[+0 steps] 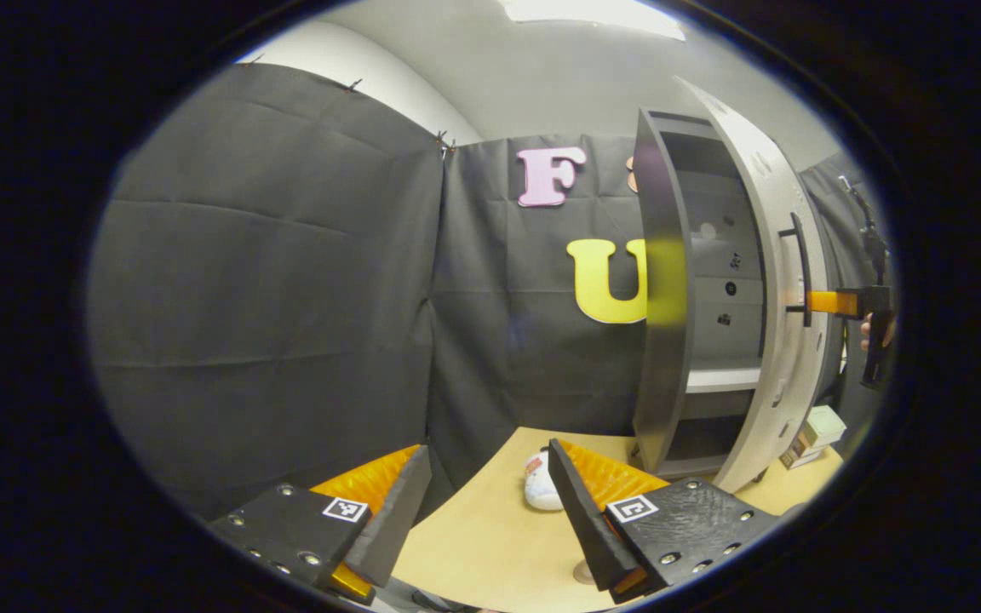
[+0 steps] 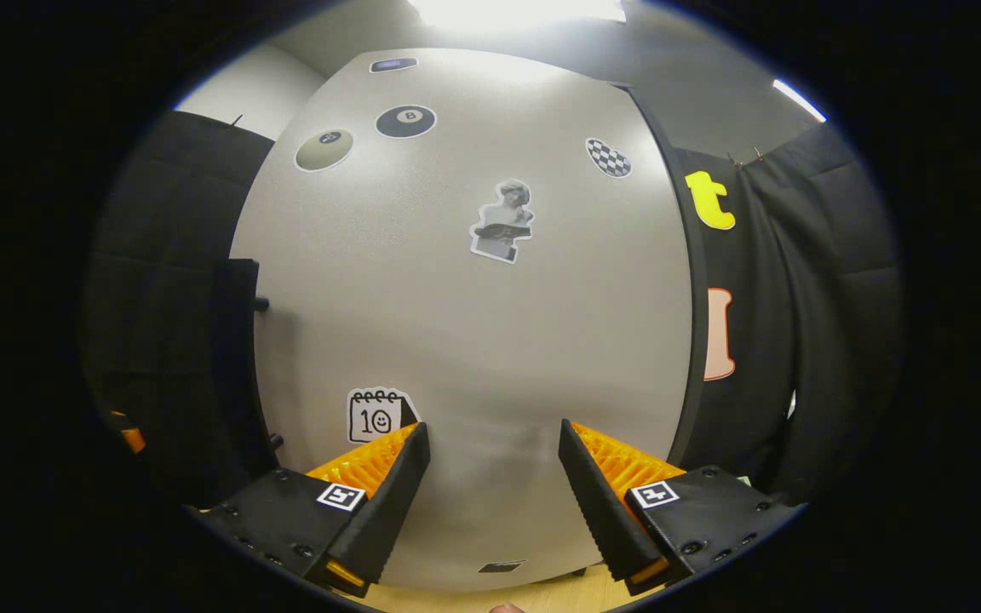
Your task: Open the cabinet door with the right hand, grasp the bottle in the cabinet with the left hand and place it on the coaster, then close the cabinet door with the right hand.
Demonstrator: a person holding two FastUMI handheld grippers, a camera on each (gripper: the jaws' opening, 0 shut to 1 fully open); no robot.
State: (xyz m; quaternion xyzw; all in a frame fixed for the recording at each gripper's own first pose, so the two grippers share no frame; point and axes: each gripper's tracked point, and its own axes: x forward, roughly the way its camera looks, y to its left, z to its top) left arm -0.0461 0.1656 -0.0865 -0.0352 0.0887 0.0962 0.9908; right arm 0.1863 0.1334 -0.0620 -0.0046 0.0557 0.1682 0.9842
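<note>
In the left gripper view a tall grey cabinet [image 1: 661, 340] stands at the right with its door [image 1: 784, 281] ajar. My right gripper [image 1: 835, 302] presses against the door's outer face beside the dark bar handle [image 1: 800, 268]. A small white bottle [image 1: 537, 489] with red print rests on the wooden table [image 1: 490, 545], partly hidden behind one finger of my open, empty left gripper [image 1: 488, 449]. In the right gripper view the right gripper [image 2: 494, 426] is open, its tips close to the stickered door [image 2: 473, 340], with the handle [image 2: 235, 358] off to the left.
A pale shelf [image 1: 722, 379] shows inside the cabinet. Small boxes [image 1: 814, 434] lie on the table to the right of the cabinet. A small round tan disc [image 1: 582, 572] peeks out beside the left gripper's finger. Black cloth walls close in behind and to the left.
</note>
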